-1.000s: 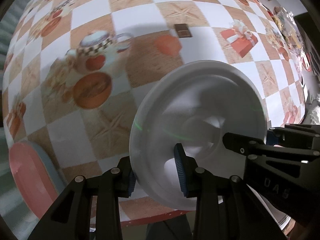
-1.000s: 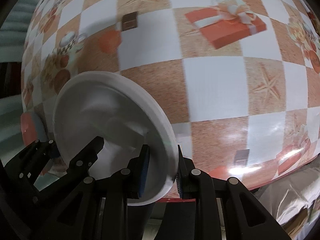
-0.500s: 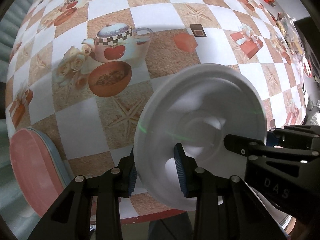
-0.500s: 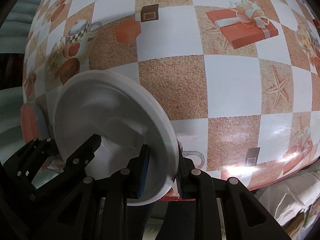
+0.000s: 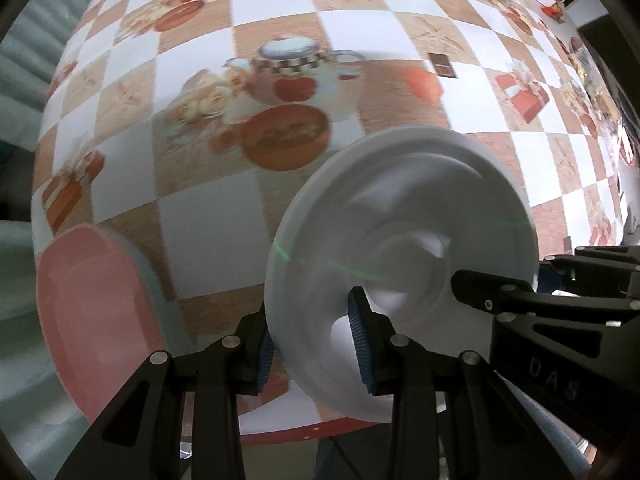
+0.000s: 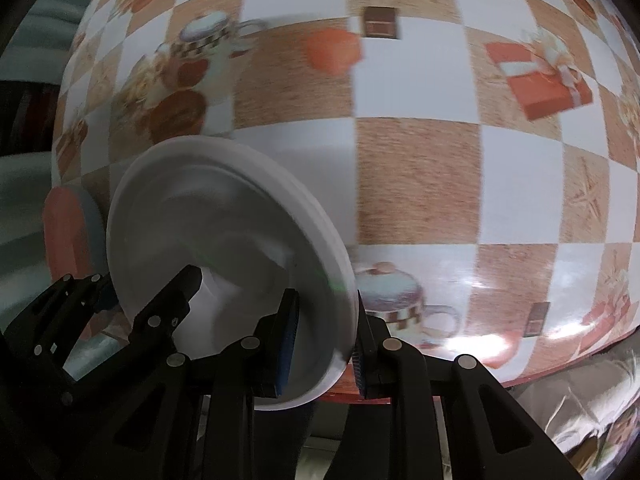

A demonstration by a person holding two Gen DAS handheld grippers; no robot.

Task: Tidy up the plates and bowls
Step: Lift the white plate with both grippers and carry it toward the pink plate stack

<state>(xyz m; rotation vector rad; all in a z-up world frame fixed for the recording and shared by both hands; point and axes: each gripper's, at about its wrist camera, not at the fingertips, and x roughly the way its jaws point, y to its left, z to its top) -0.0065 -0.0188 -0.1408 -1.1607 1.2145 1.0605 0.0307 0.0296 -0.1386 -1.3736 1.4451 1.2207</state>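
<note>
A white bowl [image 5: 404,256] is held up off the table, tilted, with both grippers on its rim. My left gripper [image 5: 314,346] is shut on its left rim. My right gripper [image 6: 324,340] is shut on its right rim; the bowl also shows in the right wrist view [image 6: 224,240]. The right gripper appears as black fingers at the right of the left wrist view [image 5: 520,300]. A pink plate [image 5: 96,320] lies on a pale blue plate [image 5: 154,280] at the table's near left edge.
The table [image 5: 280,8] wears a checkered cloth printed with teapots, gift boxes and starfish. Its red front edge [image 6: 440,392] runs just beyond the grippers. The pink plate also shows at the left of the right wrist view [image 6: 66,232]. Cluttered items sit at the far right [image 5: 600,80].
Both grippers have carried the bowl toward the near edge and the left; the pink plate now looms larger and closer to the bowl. Both grips are unchanged.
</note>
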